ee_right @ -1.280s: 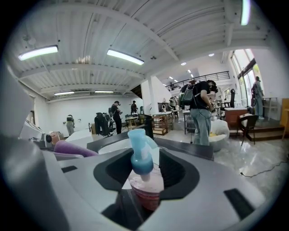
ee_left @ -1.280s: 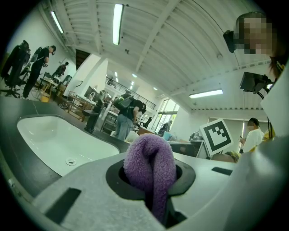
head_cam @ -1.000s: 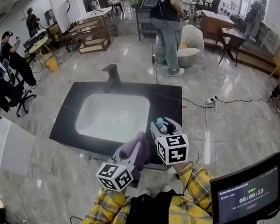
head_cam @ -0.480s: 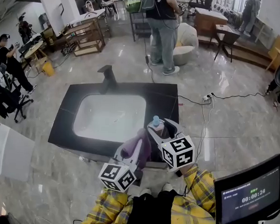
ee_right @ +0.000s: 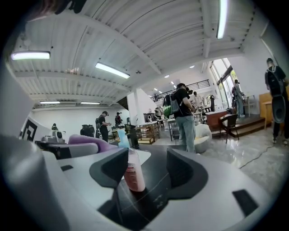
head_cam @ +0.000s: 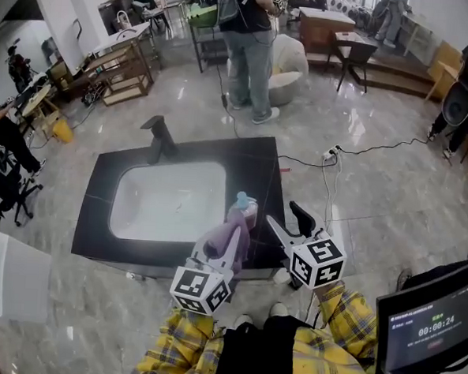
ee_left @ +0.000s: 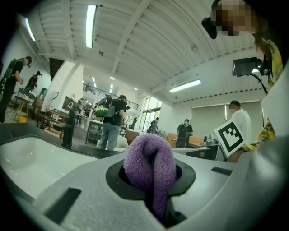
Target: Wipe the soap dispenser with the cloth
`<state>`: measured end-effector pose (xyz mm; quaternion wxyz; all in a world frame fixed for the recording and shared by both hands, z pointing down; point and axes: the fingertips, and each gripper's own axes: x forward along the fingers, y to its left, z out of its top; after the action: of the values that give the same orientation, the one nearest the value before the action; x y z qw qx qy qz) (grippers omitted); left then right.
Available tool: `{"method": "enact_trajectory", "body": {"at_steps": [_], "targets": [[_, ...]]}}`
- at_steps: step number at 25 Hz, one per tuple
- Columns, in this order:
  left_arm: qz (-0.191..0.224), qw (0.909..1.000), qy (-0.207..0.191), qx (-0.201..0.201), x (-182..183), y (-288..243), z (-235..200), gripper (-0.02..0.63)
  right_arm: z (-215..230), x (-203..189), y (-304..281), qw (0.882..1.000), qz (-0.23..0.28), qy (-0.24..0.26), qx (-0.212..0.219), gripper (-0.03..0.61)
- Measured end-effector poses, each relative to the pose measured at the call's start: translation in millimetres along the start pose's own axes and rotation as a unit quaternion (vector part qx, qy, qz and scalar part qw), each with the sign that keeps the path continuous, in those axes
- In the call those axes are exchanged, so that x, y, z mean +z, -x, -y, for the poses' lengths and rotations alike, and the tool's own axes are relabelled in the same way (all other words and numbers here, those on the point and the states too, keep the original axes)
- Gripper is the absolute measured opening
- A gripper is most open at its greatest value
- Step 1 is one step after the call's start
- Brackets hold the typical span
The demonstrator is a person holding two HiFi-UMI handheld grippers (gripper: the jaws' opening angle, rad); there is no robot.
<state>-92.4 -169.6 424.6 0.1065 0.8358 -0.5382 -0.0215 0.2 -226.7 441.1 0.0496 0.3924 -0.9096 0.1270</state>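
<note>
Just beyond the left gripper (head_cam: pixel 226 253), clamping the cloth (ee_left: pixel 151 162), stands the upright soap dispenser (head_cam: pixel 243 210); right gripper (ee_right: pixel 146 164), jaws just opened wide, clear.

1. We see a black counter (head_cam: pixel 260 176) standing on a glossy tiled floor (head_cam: pixel 359 206).
2. A white rectangular basin (head_cam: pixel 166 198) is set into the counter top, with dark strips left on all sides.
3. A dark faucet (head_cam: pixel 158 138) stands upright on the back strip, behind the basin.
4. The soap dispenser (head_cam: pixel 243 210), pink with a blue pump, stands upright on the right strip, just beside the basin.
5. On the floor to the right of the counter we note a white power strip (head_cam: pixel 328 155) with a black cable (head_cam: pixel 379 145) running from it.
</note>
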Motion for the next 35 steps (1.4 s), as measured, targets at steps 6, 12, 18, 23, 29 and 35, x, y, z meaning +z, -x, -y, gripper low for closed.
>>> {"method": "enact_trajectory", "body": {"at_steps": [6, 12, 18, 23, 29, 35], "targets": [[-0.008, 0.9991, -0.029, -0.028, -4, -13, 12, 0.044, 16, -4, 18, 1.0, -0.003, -0.011, -0.023, 0.238], [-0.022, 0.9983, -0.026, -0.047, -15, -24, 22, 0.044, 24, -8, 32, 0.999, -0.006, -0.02, -0.035, 0.238], [-0.037, 0.9969, -0.016, -0.067, -23, -38, 27, 0.044, 33, -13, 38, 0.999, -0.014, -0.024, -0.047, 0.238], [-0.053, 0.9959, 0.021, -0.071, -35, -49, 27, 0.044, 41, -16, 44, 0.998, -0.015, -0.028, -0.055, 0.238], [-0.067, 0.9927, 0.079, -0.061, -46, -56, 21, 0.044, 47, -16, 51, 0.998, -0.013, -0.034, -0.06, 0.238], [-0.08, 0.9889, 0.118, -0.041, -58, -56, 13, 0.044, 49, -19, 53, 0.998, -0.016, -0.037, -0.058, 0.238]]}}
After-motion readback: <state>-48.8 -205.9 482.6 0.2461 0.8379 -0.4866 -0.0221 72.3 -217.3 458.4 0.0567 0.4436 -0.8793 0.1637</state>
